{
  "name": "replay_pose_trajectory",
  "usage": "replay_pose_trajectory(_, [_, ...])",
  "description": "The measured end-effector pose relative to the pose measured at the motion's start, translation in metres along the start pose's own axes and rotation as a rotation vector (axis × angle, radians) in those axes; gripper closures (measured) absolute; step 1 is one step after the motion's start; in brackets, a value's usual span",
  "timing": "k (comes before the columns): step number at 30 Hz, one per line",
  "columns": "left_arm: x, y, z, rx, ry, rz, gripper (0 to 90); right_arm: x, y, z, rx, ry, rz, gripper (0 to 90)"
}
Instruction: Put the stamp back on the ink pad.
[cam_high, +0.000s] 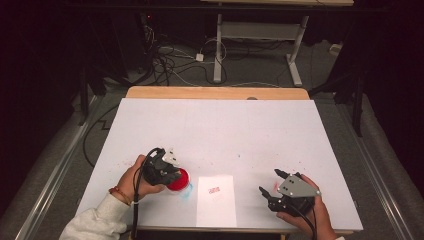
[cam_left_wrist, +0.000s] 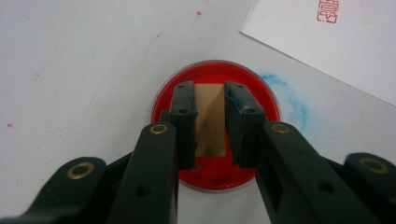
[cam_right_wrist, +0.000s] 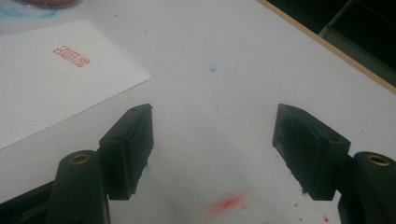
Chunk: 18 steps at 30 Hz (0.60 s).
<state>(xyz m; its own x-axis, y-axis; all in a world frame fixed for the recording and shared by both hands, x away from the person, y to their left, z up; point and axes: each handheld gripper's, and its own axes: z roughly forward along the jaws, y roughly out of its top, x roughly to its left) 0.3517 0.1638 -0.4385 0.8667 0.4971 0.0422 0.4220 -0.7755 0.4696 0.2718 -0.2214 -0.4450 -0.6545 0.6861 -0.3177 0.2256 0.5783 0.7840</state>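
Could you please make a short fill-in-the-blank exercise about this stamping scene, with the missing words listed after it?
1. The left gripper is shut on a wooden stamp over a round ink pad whose colour is ____.
2. The sheet of paper already bears ____ red seal print.
3. The jaws of the right gripper stand ____, with nothing between them.
4. Beside the ink pad, the table has a smear of ____ colour.

Missing words: red; one; open; blue
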Motion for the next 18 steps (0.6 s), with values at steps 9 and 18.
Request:
replay_pose_trajectory(9, [0.0004, 0.0009, 0.0034, 0.004, -0.008, 0.002, 69.6, -0.0006, -0.0007, -0.0002, 0.002, 0.001, -0.001, 29.8])
replay_pose_trajectory(18, [0.0011, 0.0015, -0.0025, -0.020, 0.002, -0.015, 67.1, -0.0003, -0.0006, -0.0007, 0.000, 0.003, -0.005, 29.8])
